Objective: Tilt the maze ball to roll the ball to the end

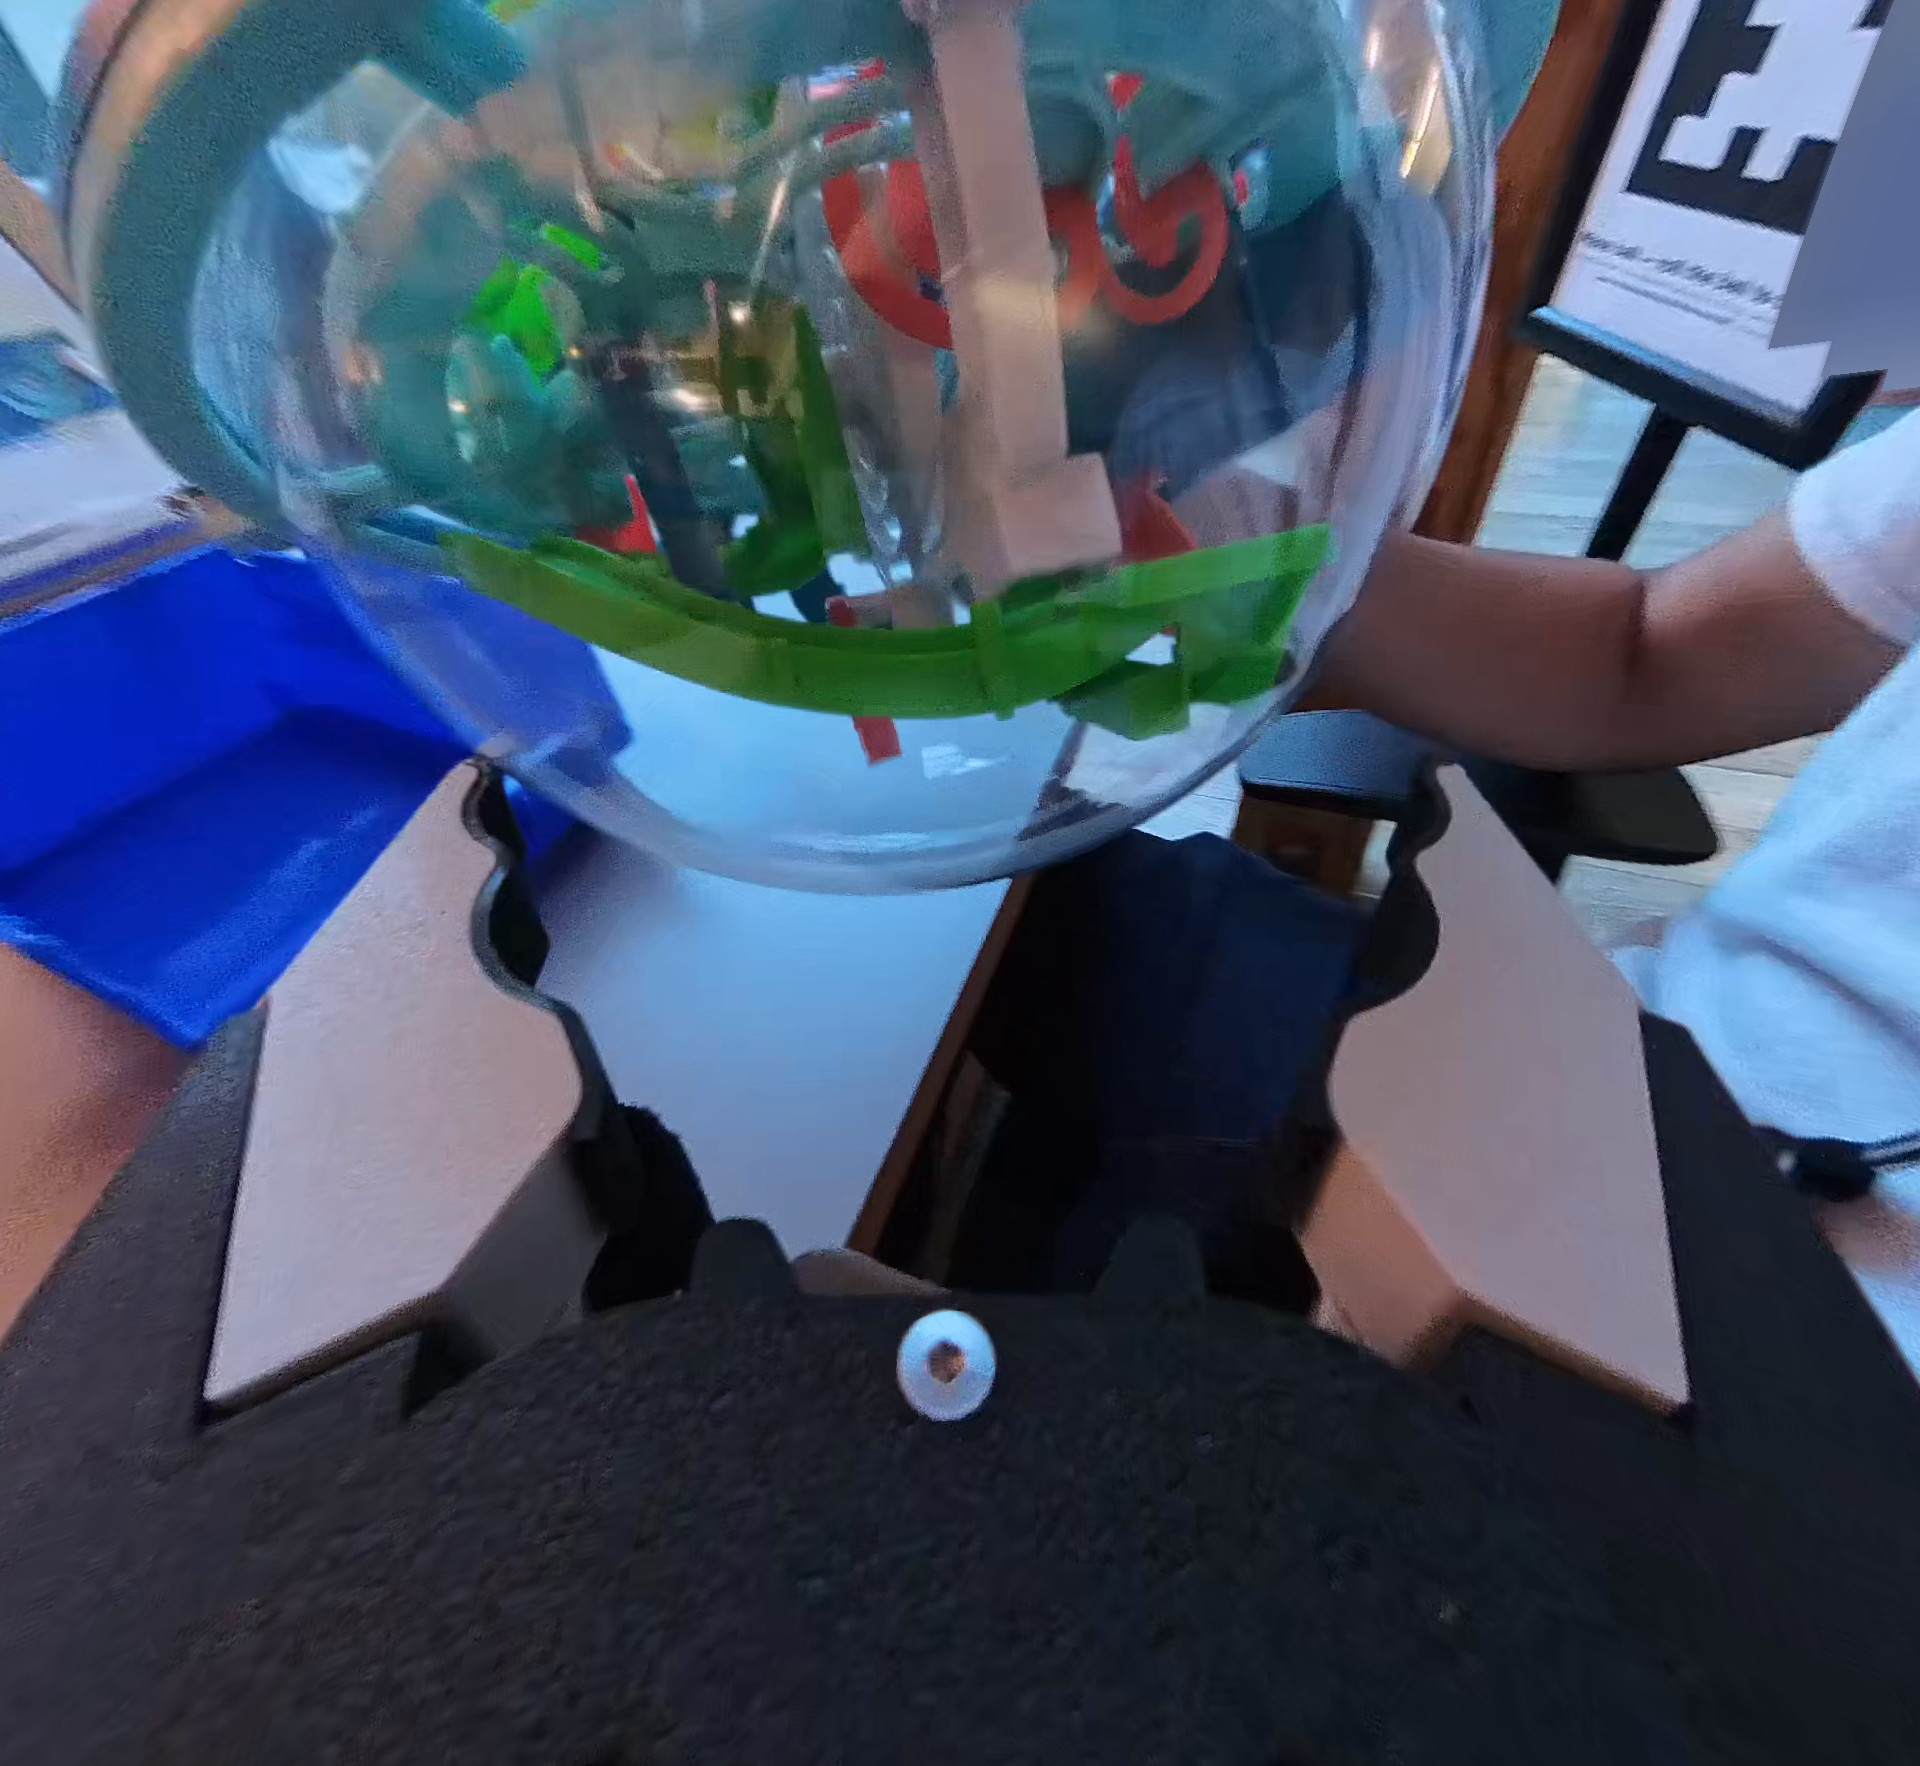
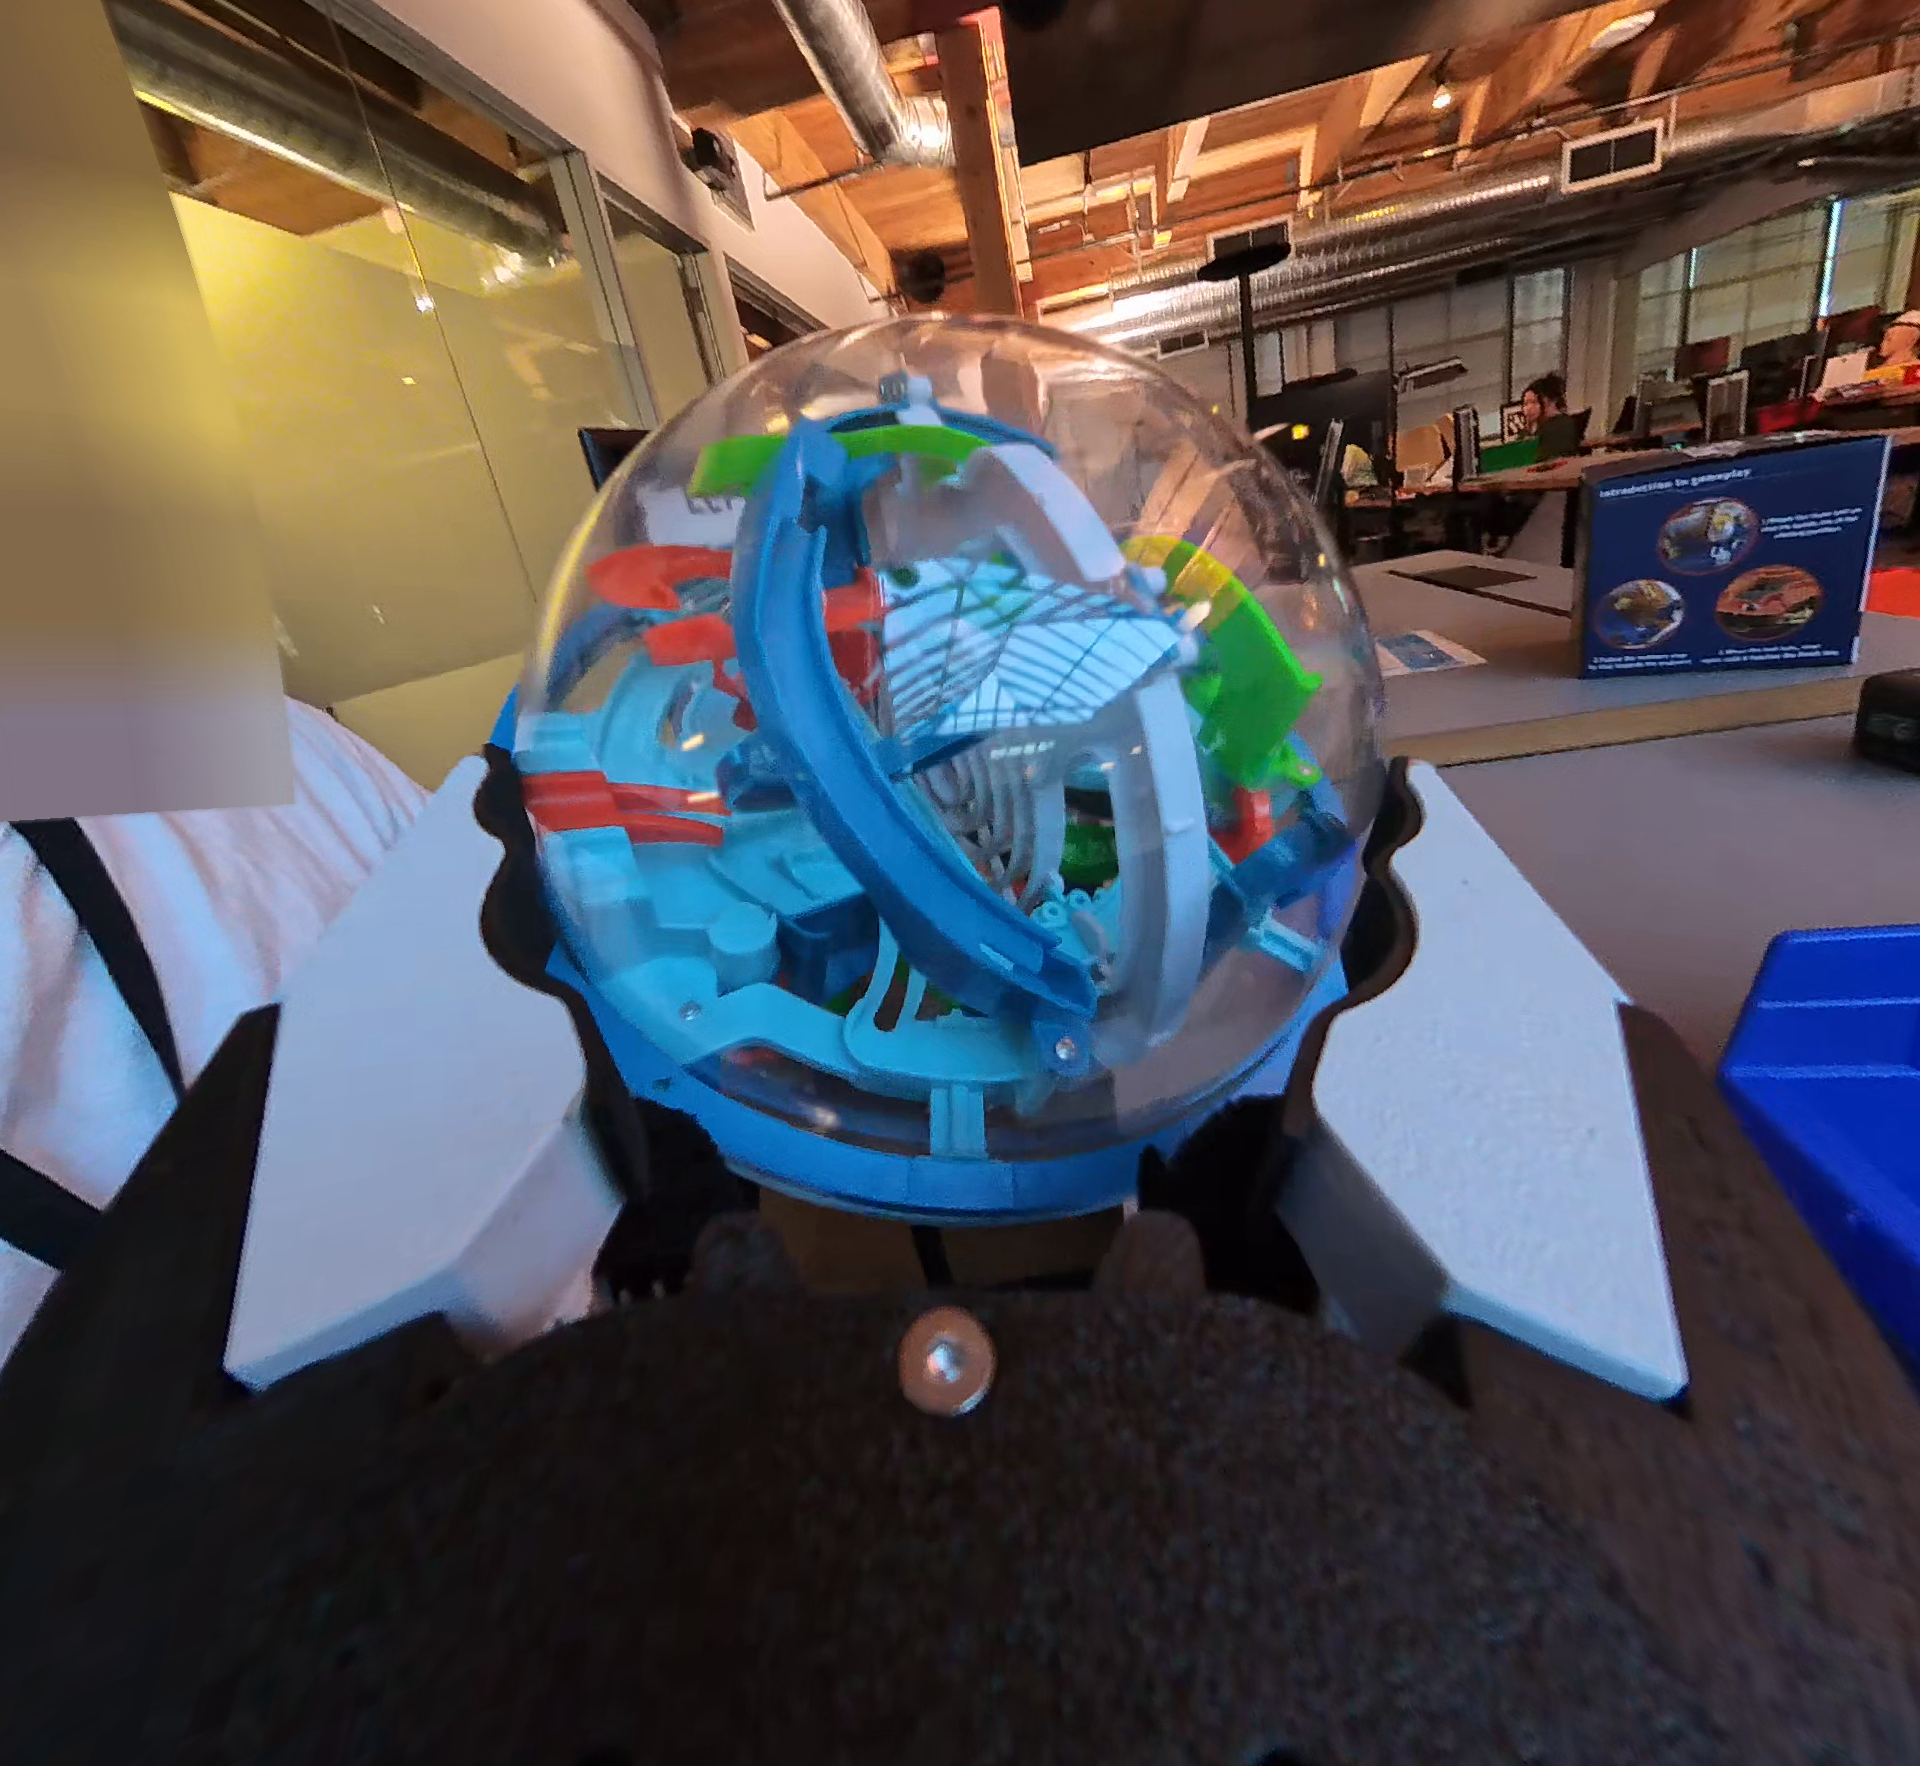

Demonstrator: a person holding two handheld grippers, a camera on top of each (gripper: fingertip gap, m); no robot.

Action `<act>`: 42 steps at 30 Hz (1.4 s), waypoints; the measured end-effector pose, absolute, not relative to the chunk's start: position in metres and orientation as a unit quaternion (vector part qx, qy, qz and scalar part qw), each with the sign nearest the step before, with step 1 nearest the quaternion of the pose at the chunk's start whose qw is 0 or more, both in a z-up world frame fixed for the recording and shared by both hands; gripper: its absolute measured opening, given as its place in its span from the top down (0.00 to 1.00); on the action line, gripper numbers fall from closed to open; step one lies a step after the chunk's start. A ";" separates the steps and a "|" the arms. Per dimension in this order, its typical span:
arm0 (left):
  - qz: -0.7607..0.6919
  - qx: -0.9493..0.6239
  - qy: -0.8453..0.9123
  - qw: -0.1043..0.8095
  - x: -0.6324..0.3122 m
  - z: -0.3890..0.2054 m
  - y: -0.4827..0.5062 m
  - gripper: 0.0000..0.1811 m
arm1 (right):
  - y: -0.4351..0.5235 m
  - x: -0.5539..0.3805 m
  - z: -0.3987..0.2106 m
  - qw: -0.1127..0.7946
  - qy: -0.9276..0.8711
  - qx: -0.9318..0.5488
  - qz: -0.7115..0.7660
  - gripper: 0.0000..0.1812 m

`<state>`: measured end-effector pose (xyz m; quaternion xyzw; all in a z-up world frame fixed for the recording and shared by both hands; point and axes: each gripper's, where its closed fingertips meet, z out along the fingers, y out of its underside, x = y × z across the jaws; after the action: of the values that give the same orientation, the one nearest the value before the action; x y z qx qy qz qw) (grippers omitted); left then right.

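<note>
The maze ball (image 2: pixel 935 729) is a clear sphere with blue, white, green and red tracks inside and a blue band around its middle. My right gripper (image 2: pixel 945 781) is shut on it, one finger on each side of the sphere near the band, and holds it up off the table. In the left wrist view the maze ball (image 1: pixel 790 345) is blurred and fills the upper frame. My left gripper (image 1: pixel 961 791) is wide open just below it, with its left fingertip (image 1: pixel 494 812) at the sphere's lower edge. I cannot make out the small ball inside.
A blue bin (image 1: pixel 208 781) sits on the grey table (image 2: pixel 1610 833), also in the right wrist view (image 2: pixel 1849 1072). A blue printed box (image 2: pixel 1725 563) stands behind. A marker sign on a black stand (image 1: pixel 1714 158) and a person's arm (image 1: pixel 1558 656) are close on the right.
</note>
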<state>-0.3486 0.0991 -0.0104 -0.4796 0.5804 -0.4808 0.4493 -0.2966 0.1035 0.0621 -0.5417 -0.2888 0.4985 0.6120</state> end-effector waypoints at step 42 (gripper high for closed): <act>-0.640 -0.500 0.466 0.350 -0.311 -0.063 0.084 0.15 | 0.124 -0.343 0.039 0.413 -0.436 -0.770 0.218 0.16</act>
<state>-0.3110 0.0841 -0.0627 -0.4998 0.4662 -0.6404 0.3503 -0.3428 0.1238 0.0391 -0.7695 -0.4359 0.2178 0.4129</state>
